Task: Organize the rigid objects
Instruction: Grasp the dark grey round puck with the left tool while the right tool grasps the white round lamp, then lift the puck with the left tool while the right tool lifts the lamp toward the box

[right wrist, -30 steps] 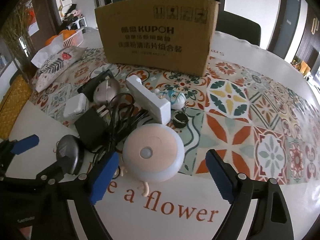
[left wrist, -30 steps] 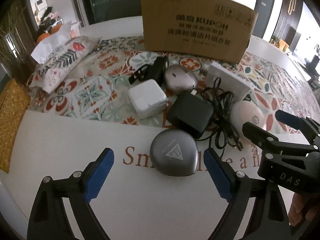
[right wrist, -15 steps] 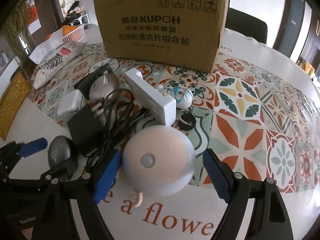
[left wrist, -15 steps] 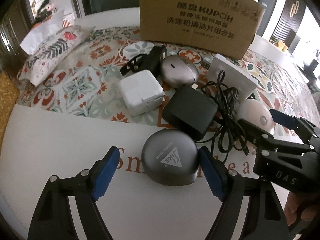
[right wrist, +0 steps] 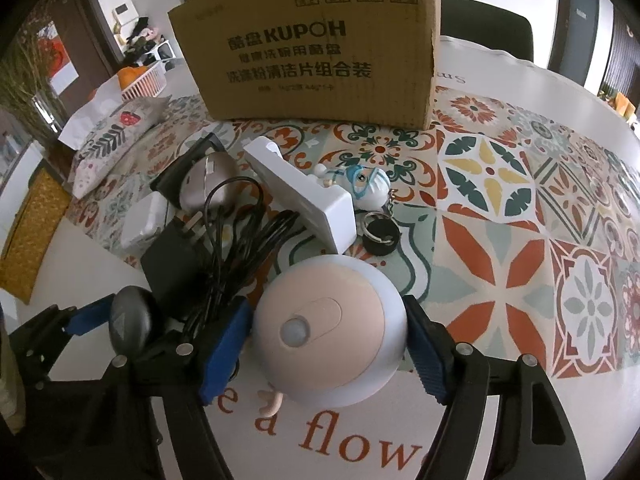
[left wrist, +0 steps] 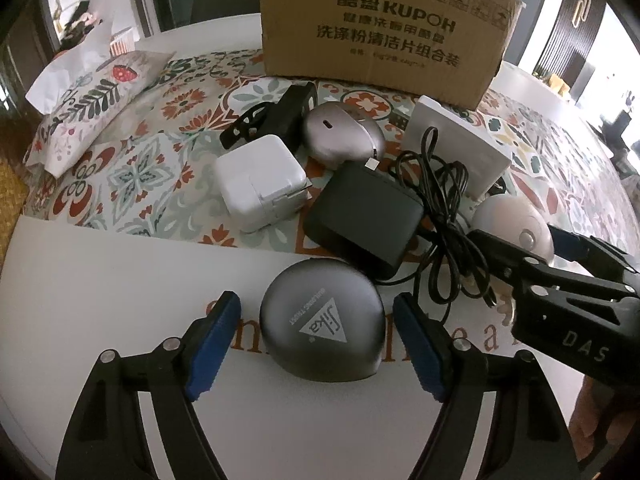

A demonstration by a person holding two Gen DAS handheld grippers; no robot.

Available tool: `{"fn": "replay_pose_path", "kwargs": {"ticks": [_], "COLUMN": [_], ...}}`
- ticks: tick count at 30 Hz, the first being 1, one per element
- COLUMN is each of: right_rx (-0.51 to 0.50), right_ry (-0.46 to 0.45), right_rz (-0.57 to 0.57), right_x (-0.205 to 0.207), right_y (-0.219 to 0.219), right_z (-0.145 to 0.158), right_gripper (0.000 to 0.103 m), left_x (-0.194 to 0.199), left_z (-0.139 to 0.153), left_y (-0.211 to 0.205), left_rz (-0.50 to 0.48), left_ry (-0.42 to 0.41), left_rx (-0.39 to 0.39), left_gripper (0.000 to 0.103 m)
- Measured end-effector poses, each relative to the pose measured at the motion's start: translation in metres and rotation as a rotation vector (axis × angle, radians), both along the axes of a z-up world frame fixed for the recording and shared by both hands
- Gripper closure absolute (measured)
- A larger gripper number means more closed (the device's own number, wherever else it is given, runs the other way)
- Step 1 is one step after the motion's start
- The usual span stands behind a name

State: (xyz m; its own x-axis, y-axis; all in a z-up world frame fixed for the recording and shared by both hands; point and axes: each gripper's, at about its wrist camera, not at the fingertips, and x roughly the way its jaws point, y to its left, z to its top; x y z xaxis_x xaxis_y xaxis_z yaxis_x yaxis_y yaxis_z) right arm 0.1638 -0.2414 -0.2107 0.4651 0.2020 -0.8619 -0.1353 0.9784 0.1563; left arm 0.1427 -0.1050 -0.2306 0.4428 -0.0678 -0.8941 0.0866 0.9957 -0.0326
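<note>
A round grey case with a triangle logo (left wrist: pixel 322 326) lies on the white table between the blue pads of my left gripper (left wrist: pixel 316 338), which is open with small gaps on both sides. It also shows in the right wrist view (right wrist: pixel 130 320). A round pink-and-white night light (right wrist: pixel 330 334) sits between the pads of my right gripper (right wrist: pixel 326 350), which is open and close around it. The light also shows in the left wrist view (left wrist: pixel 514 228), with the right gripper (left wrist: pixel 528 248) around it.
A cardboard box (left wrist: pixel 384 30) stands at the back. In front of it lie a white charger (left wrist: pixel 260 182), a black adapter (left wrist: pixel 362 218) with tangled cable (left wrist: pixel 444 208), a silver mouse-shaped case (left wrist: pixel 342 142), a white flat box (right wrist: pixel 304 194), a keychain figure (right wrist: pixel 370 188) and a floral pillow (left wrist: pixel 92 100).
Both grippers have moved forward and narrowed. The grey case now sits between the left pads and the night light between the right pads.
</note>
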Motion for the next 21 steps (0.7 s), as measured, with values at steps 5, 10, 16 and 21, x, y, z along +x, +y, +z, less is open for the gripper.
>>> {"fn": "replay_pose_path", "kwargs": {"ticks": [5, 10, 16, 21], "right_rx": [0.001, -0.012, -0.023, -0.023], "right_ry": [0.014, 0.023, 0.033, 0.036], "right_rz": [-0.028, -0.051, -0.077, -0.11], "right_x": [-0.009, -0.018, -0.03, -0.045], "right_y": [-0.001, -0.002, -0.005, -0.008], "right_z": [0.001, 0.002, 0.004, 0.011], "right_gripper": [0.03, 0.03, 0.03, 0.03], "left_x": [-0.004, -0.008, -0.019, -0.029], "left_z": [0.002, 0.003, 0.011, 0.023], "left_y": [0.0, 0.0, -0.002, -0.003], "left_rz": [-0.04, -0.062, -0.095, -0.116], "left_ry": [-0.015, -0.01, -0.037, -0.064], "left_rx": [-0.001, -0.008, -0.007, -0.01], "left_gripper": [0.048, 0.048, 0.048, 0.048]}}
